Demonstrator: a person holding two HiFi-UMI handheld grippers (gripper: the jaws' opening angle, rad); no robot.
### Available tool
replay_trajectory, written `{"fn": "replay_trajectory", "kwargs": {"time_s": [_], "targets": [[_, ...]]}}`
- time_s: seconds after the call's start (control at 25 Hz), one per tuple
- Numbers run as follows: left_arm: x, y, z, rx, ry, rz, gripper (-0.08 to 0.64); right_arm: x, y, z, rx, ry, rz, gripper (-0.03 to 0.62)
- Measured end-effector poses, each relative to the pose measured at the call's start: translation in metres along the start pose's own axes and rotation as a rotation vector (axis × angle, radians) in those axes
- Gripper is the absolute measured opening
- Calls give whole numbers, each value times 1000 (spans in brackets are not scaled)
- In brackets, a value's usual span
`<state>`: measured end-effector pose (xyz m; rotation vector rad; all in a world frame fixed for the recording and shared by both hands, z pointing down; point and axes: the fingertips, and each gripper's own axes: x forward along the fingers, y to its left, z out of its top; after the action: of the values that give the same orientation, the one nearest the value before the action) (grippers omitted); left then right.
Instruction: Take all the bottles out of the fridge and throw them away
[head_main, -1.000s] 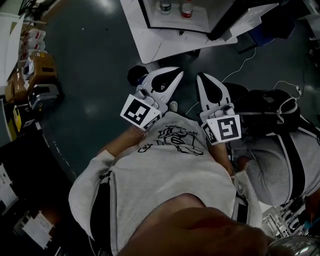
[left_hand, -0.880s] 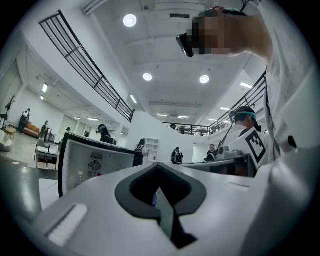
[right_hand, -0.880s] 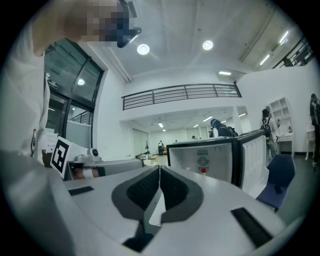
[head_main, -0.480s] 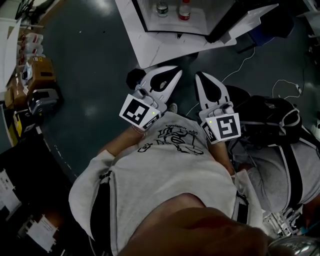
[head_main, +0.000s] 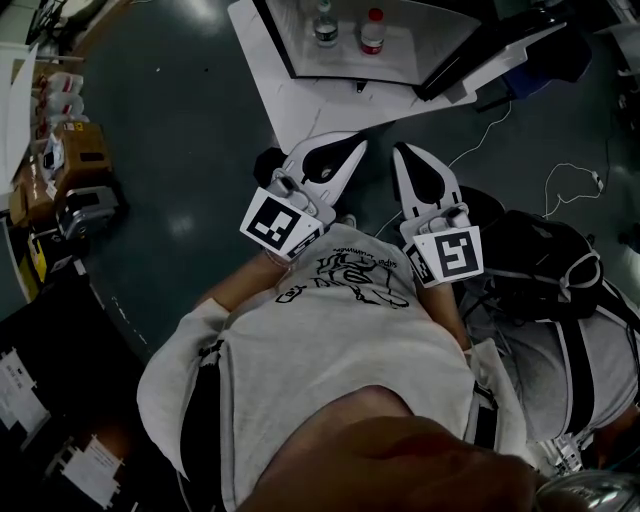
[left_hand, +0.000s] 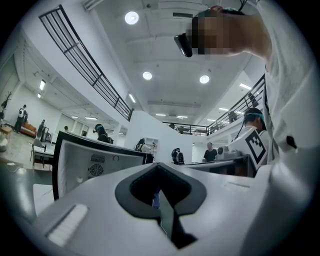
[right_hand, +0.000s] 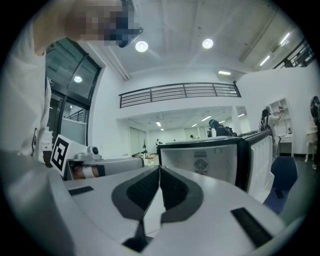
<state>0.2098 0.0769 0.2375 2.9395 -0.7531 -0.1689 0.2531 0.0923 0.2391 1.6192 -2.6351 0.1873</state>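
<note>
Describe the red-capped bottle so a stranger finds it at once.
Find the open fridge at the top of the head view. Two bottles stand inside; take the right bottle. Its red cap sets it apart from the left bottle.

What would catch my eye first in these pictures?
The left hand-held gripper and the right hand-held gripper, both white, shut and empty, point forward side by side in the middle of the head view, just beyond the person's grey shirt. Ahead of them, at the top edge, an open fridge holds two bottles side by side: a red-capped bottle and a second bottle to its left.
</note>
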Motion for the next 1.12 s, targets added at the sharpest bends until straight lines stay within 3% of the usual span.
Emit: {"fn": "replay_trajectory", "kwargs": {"time_s": [0.68,1.12], "targets": [[32,100,7,4,-1,-4,8,105,-26,10,-26,13,-2,9],[48,136,16,20,-1,-45,8,144,-36,21,-48,7,-42,9]]}}
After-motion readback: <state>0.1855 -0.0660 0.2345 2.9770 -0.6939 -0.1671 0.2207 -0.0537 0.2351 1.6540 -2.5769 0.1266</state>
